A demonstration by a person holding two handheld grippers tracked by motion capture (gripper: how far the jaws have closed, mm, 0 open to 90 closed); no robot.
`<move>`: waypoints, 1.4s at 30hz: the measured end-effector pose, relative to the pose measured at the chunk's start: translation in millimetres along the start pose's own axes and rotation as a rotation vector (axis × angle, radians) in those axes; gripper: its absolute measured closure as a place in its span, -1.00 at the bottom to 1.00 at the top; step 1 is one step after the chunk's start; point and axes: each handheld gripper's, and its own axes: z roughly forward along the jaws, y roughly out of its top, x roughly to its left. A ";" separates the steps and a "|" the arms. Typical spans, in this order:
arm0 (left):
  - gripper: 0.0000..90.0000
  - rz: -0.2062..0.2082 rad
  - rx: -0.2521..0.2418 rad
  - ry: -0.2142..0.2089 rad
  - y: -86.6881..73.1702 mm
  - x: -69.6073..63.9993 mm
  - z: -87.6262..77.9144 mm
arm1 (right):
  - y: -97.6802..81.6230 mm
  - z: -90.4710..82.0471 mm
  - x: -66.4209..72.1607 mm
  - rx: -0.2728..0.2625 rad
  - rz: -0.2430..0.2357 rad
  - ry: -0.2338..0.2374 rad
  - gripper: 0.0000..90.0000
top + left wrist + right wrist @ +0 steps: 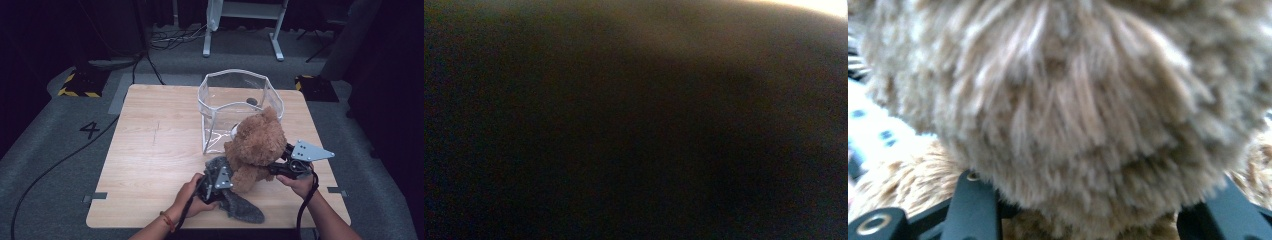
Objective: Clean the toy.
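Observation:
A brown teddy bear (257, 145) sits upright near the table's front right, its fur close up in the right gripper view (1068, 100). My right gripper (279, 167) comes in from the right at its lower body. Its black jaws stand on either side of the fur and press into it (1098, 217). A grey fuzzy cloth (242, 207) lies under and in front of the bear. My left gripper (220, 182) rests on that cloth against the bear's left side. Its jaws are hidden, and the left gripper view is dark and covered at close range.
A clear plastic container (240, 102) with white edging stands open-topped just behind the bear. The wooden table (155, 145) has bare room on its left half. Cables and a white desk frame (245, 25) are on the floor beyond.

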 end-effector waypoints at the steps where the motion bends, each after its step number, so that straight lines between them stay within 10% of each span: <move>1: 0.76 -0.016 0.002 0.015 -5.9 6.1 -5.2 | 1.2 -0.1 0.6 -0.005 0.002 0.000 0.07; 8: 0.75 -0.175 0.004 0.132 -41.7 60.0 -34.8 | 6.8 1.2 1.2 -0.029 0.028 0.030 0.07; 13: 0.75 -0.249 -0.065 0.155 -45.6 85.7 -50.7 | 8.7 2.3 1.5 -0.046 0.033 0.066 0.07; 19: 0.75 -0.237 -0.087 0.178 -34.2 95.0 -58.8 | 11.1 5.1 3.5 -0.048 0.018 0.107 0.07; 24: 0.75 -0.344 -0.138 0.182 -31.4 123.7 -63.7 | 10.9 7.9 5.4 -0.046 0.006 0.179 0.07; 35: 0.69 -0.259 -0.265 0.126 8.3 97.7 -57.1 | 5.3 33.4 15.5 0.015 -0.016 0.314 0.06; 42: 0.68 -0.170 -0.436 -0.014 28.2 88.0 -72.8 | 1.5 42.0 17.5 0.025 0.003 0.362 0.06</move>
